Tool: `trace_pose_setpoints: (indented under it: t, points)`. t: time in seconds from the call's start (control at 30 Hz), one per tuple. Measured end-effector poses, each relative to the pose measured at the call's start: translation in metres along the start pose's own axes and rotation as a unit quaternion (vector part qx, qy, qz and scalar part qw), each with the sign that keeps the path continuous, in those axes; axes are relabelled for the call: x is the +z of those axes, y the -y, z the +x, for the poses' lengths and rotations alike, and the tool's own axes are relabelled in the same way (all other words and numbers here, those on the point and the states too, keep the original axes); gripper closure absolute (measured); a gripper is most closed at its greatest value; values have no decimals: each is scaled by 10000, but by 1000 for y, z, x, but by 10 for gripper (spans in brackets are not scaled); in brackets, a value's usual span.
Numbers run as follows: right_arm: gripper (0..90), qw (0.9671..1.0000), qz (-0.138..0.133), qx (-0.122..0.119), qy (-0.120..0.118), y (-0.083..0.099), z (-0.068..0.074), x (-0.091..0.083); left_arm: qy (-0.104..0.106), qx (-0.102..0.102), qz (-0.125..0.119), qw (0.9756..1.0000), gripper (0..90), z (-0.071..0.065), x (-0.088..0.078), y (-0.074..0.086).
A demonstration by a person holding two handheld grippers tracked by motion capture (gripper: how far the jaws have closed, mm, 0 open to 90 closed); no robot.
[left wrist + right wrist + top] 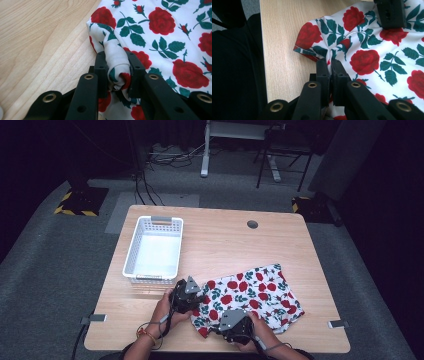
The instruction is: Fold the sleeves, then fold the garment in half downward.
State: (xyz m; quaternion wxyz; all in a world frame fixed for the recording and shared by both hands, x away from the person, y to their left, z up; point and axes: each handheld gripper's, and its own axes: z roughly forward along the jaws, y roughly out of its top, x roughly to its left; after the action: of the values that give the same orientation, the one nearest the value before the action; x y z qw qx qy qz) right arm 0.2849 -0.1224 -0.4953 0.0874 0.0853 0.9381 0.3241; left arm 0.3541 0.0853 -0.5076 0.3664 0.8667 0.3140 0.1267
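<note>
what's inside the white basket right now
The white basket looks empty: its bare white floor shows. The rose-print cloth lies outside it on the table. The near wall hides a strip of floor.

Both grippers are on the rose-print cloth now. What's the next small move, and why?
Probably lift both hands a little together. The left gripper has a bunched fold of the rose-print cloth between its jaws, the right gripper is pinched on its near edge, and the white basket waits beside it.
</note>
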Motion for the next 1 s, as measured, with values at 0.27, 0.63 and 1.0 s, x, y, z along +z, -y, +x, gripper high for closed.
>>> trace_pose_setpoints:
  t: [0.27, 0.63, 1.0]
  points:
    - [868, 10000, -72, 50, -21, -5, -3, 5, -46, -167, 16, 9998, 748, 11, -11, 9]
    - [868, 9990, -381, 164, 135, -12, -7, -9, -71, -207, -315, 9993, 760, 15, -26, 4]
    - [868, 9970, -663, 279, 290, -13, -15, -29, -212, -198, -700, 9971, 766, 9, -36, -11]
